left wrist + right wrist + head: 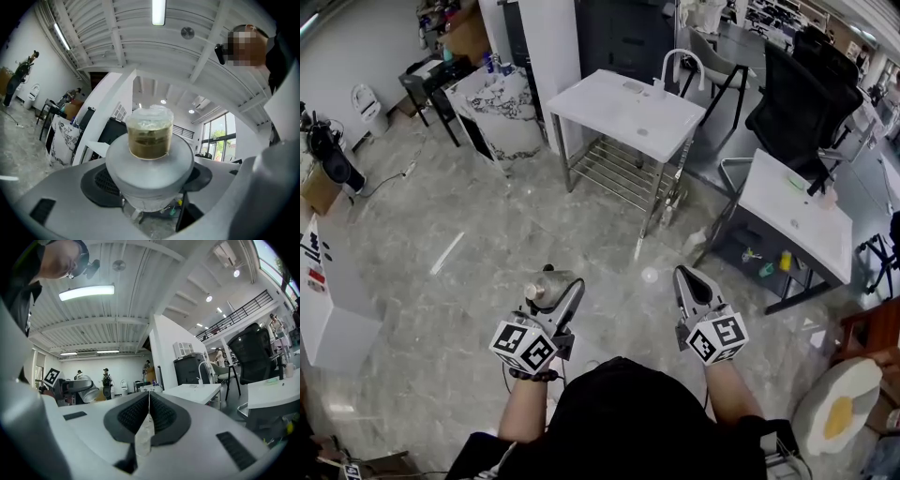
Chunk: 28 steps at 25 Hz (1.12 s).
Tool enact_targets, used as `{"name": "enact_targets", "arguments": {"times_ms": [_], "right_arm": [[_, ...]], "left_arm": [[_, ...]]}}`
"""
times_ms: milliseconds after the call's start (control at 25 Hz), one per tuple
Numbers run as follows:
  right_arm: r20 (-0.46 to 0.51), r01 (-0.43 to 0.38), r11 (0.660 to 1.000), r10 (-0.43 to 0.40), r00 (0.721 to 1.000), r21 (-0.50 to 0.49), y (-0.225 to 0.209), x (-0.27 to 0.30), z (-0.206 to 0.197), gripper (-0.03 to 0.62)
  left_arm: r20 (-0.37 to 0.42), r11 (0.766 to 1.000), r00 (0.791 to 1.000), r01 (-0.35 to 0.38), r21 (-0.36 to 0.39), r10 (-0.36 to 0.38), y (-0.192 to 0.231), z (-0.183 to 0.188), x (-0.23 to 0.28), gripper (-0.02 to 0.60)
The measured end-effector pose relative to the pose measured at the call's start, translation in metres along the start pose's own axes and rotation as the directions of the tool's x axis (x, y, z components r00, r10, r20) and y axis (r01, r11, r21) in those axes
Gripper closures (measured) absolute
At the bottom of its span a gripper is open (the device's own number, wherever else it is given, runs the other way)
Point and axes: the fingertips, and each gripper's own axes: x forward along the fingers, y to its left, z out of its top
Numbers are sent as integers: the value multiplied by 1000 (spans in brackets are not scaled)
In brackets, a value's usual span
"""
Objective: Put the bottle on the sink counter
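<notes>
Close to the person (623, 422), above the floor (431, 225), the left tool (559, 292) grips the grey bottle (150, 161) between its jaws. Beside it on the right, the right tool (692, 281) has its jaws pressed together, empty. Far ahead stands the white sink counter (609, 108), well apart.

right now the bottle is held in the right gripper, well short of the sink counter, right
Not quite. The bottle is held in the left gripper: the left gripper view shows the jaws closed on its body. The right gripper is shut on nothing. The rest holds: the bottle is well short of the sink counter.
</notes>
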Motion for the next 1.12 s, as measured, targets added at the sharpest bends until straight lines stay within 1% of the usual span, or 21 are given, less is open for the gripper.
{"name": "enact_targets", "arguments": {"times_ms": [280, 440, 600, 680, 760, 880, 960, 1040, 1120], "right_arm": [[-24, -11, 999, 10, 1000, -33, 25, 29, -12, 563], [-34, -15, 999, 14, 999, -33, 50, 53, -12, 563], [-39, -53, 996, 51, 998, -65, 66, 70, -11, 563], [-41, -71, 992, 67, 997, -105, 61, 75, -8, 563], [-34, -64, 991, 60, 998, -116, 44, 84, -4, 563], [-10, -40, 996, 40, 999, -74, 12, 108, -2, 563], [4, -40, 998, 41, 999, -44, -4, 130, -5, 563], [3, -63, 998, 63, 998, -29, -17, 153, -6, 563], [-7, -107, 993, 107, 994, -51, -31, 174, 0, 563]], "left_arm": [[-10, 999, 1000, -1, 48, 2, 29, 7, -14, 230], [-11, 999, 1000, -1, 48, 1, 53, 20, -25, 230], [3, 999, 1000, -17, 29, 17, 73, 26, -28, 230], [18, 1000, 999, -30, 8, 30, 80, 24, -25, 230], [24, 999, 999, -45, 2, 44, 87, 22, -18, 229], [18, 997, 997, -71, 10, 71, 99, 21, -1, 230], [17, 996, 996, -92, 16, 91, 109, 23, 13, 230], [28, 993, 993, -116, 6, 115, 116, 27, 31, 230], [46, 992, 990, -130, -6, 130, 116, 30, 51, 230]]}}
